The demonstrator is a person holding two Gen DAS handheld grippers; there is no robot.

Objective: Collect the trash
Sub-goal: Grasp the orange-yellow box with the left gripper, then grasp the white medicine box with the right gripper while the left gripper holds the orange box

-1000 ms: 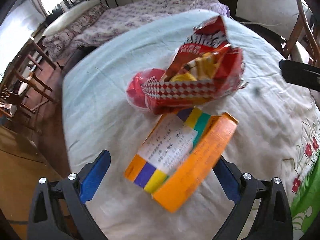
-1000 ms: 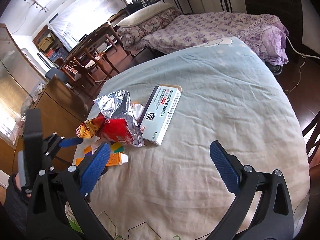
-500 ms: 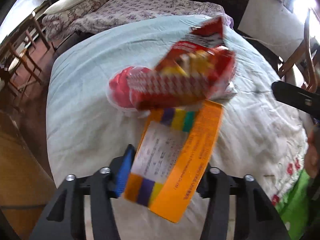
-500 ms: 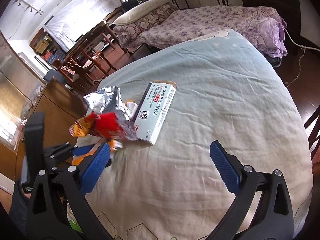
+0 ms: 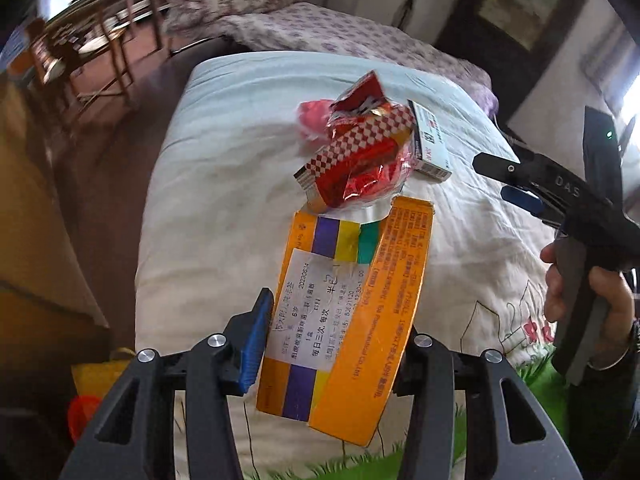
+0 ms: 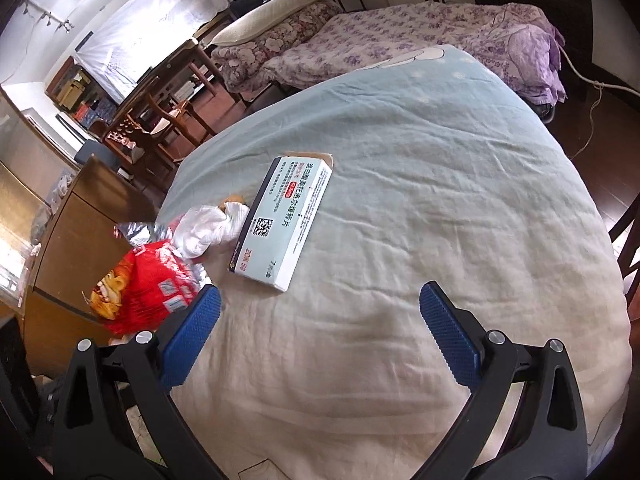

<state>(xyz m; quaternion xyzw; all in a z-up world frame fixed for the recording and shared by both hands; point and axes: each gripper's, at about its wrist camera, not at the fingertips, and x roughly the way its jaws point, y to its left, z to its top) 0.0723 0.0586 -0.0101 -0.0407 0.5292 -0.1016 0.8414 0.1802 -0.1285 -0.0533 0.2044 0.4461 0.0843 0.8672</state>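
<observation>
The left gripper (image 5: 332, 344) is clamped on a flat orange carton (image 5: 348, 312). Its blue ribbed pad (image 5: 256, 344) presses one long edge, while the opposite pad is hidden behind the cardboard. The carton is a flattened rectangular medicine box of glossy card, with purple, yellow and green bands and a white printed label stuck across its face. It is held above the cloth, tilted, with its far open flap reaching toward the snack bag.

The red snack bag (image 5: 360, 160) is crumpled crinkly foil with a red-and-white checked band and a silver lining showing at its torn mouth. It lies near the left edge of the bed's pale, wrinkled bedspread (image 6: 420, 220). A wad of white tissue (image 6: 208, 228) lies against it, and something pink-red and rounded sits behind it in the left view; I cannot tell what it is.

Just beside the bag lies a white medicine box (image 6: 284, 220), a long crisp rectangle with a dark side stripe, a square code and one end flap open. It lies flat on the cloth toward the middle of the bed.

The right gripper (image 6: 320, 328) hovers over bare cloth with its jaws spread wide and nothing between the textured blue pads (image 6: 448, 336). The white box is ahead of it.
</observation>
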